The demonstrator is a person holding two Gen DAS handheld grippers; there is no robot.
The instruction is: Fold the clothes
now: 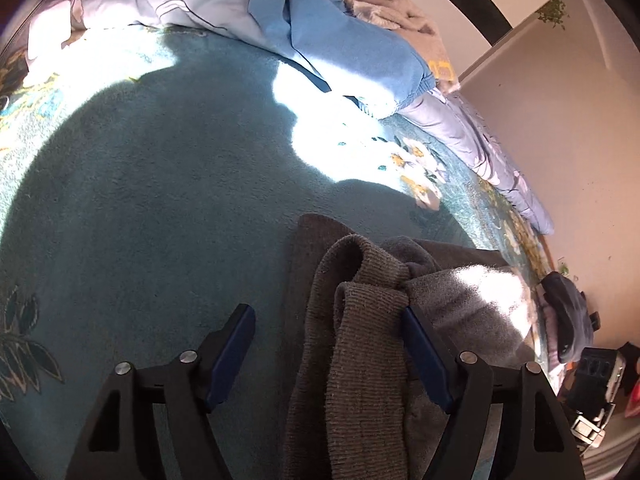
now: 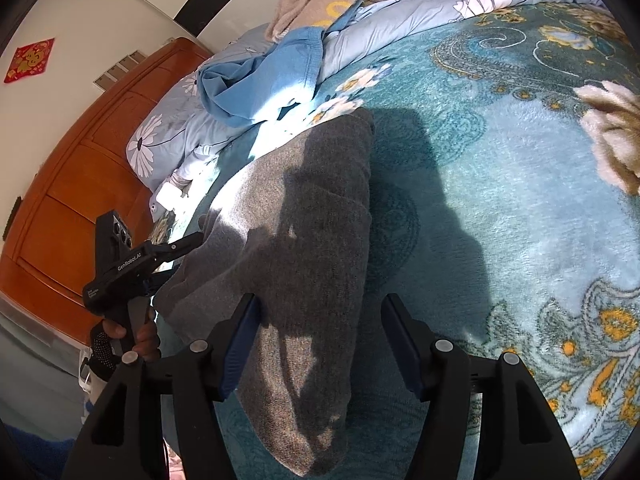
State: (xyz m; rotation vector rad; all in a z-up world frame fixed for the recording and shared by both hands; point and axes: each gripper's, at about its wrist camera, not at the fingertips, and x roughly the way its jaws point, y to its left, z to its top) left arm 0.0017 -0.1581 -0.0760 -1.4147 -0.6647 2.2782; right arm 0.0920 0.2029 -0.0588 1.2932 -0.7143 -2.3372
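A grey knitted garment (image 2: 308, 240) lies folded lengthwise on the teal floral blanket (image 2: 500, 208). My right gripper (image 2: 320, 344) is open above its near end; the cloth passes between the wide-apart jaws. In the left wrist view my left gripper (image 1: 328, 352) is open, and a bunched ribbed edge of the grey garment (image 1: 360, 340) lies between its jaws, against the right finger. The left gripper also shows in the right wrist view (image 2: 180, 248) at the garment's left edge, held by a gloved hand.
A blue garment (image 1: 328, 28) and a beige towel (image 1: 404, 12) lie heaped on a light blue floral quilt (image 2: 400, 12) at the far side of the bed. A wooden headboard (image 2: 80, 168) stands at left. A wall (image 1: 560, 140) borders the bed.
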